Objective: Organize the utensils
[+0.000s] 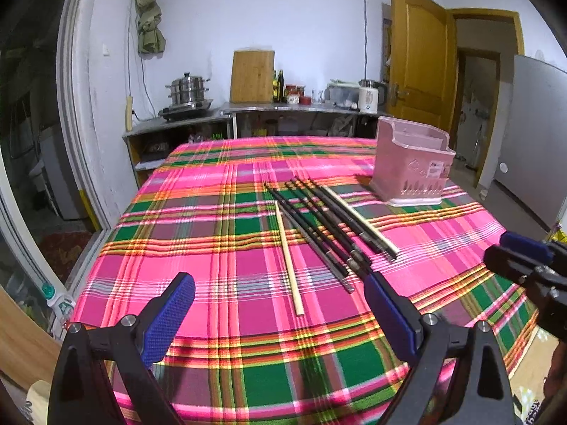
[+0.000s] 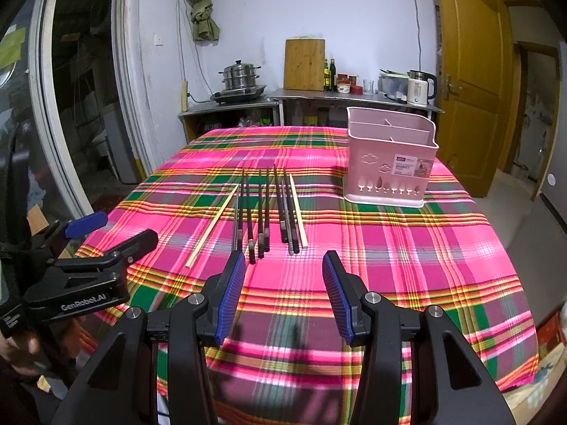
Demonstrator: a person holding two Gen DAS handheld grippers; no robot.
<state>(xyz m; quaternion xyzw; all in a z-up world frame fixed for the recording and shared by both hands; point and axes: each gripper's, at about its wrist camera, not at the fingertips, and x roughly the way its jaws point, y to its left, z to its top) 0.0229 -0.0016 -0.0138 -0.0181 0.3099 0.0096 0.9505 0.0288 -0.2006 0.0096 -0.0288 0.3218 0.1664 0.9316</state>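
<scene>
A desk covered in a pink and green plaid cloth (image 2: 389, 248) holds a pink holder (image 2: 389, 157) (divided into compartments). Just left of the holder lie dark chopsticks (image 2: 264, 212) in a loose row, with 2 pale wooden chopsticks (image 2: 212, 226) at either side. Nearer than the holder, the left tool (image 1: 280, 297) and right tool (image 2: 283, 283) hover released, grasping nothing.

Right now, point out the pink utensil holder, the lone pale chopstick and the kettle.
pink utensil holder (image 2: 368, 168), right wrist view, front wall.
lone pale chopstick (image 2: 212, 226), right wrist view, mid-shaft.
kettle (image 2: 418, 90), right wrist view, white body.
</scene>
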